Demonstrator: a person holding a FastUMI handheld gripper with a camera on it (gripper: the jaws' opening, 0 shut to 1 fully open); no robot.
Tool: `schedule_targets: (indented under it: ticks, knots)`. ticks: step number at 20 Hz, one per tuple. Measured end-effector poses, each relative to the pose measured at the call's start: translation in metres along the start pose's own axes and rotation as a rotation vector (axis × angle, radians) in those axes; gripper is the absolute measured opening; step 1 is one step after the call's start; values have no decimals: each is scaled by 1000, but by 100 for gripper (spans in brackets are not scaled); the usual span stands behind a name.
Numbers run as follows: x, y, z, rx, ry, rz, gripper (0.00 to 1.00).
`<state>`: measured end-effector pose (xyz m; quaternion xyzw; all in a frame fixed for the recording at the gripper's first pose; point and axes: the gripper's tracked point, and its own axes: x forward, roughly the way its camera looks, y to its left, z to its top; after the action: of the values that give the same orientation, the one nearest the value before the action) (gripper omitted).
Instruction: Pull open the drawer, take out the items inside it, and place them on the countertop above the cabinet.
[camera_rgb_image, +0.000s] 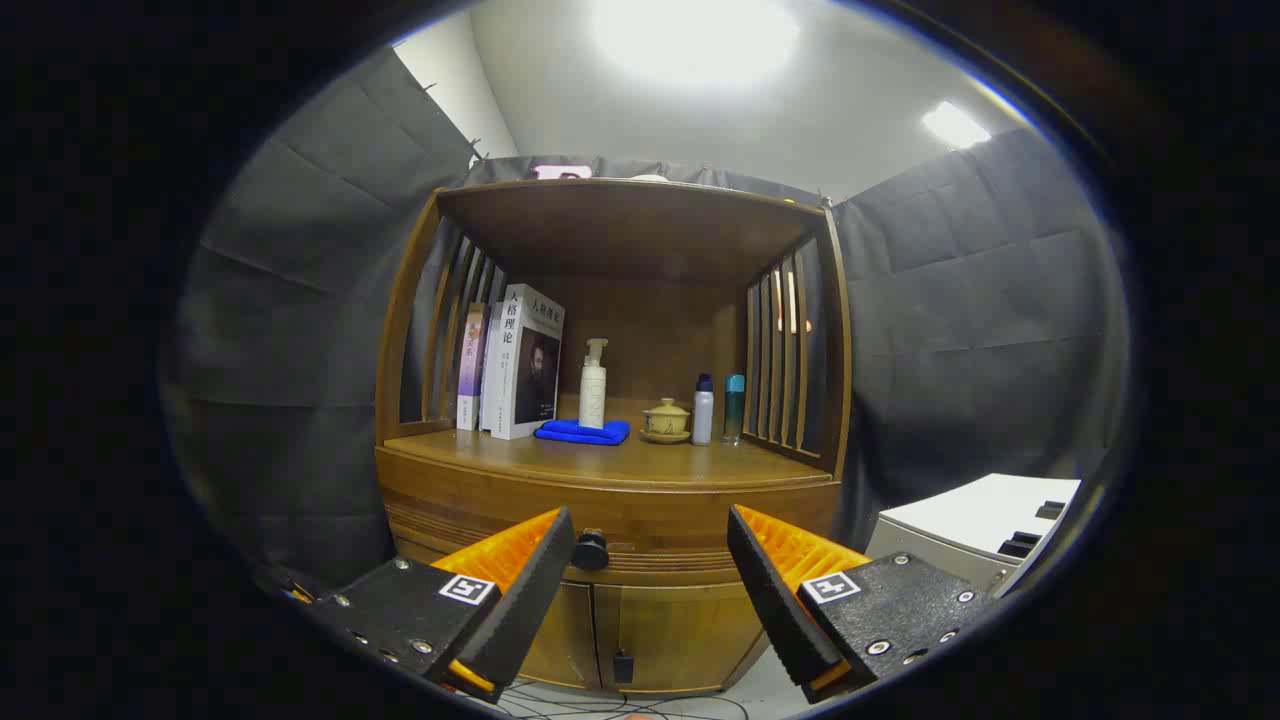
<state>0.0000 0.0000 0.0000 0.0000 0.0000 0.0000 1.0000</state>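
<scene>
Brown wooden cabinet (610, 500) straight ahead, drawer not opened yet.

I've got the gripper (650, 545) spread wide with nothing between the fingers, and it's lined up roughly on the drawer front, well short of touching anything. The dark round drawer knob (590, 550) sits just beside the left fingertip (545, 570), so I reckon I'll need to nudge left to centre on it before closing in. The drawer looks fully shut, so whatever's inside is hidden from me. Up on the countertop (700, 462) there's already a row of books (510, 365), a white pump bottle (593, 385) standing on a folded blue cloth (582, 432), a lidded teacup (666, 420) and two small bottles (718, 410), all pushed toward the back, which leaves the front strip for dropping stuff.
</scene>
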Motion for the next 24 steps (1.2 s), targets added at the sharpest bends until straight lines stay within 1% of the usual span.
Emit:
schedule_targets:
  ticks: [24]
  knots:
    - [-1, 9, 1, 11, -3, 29, 96]
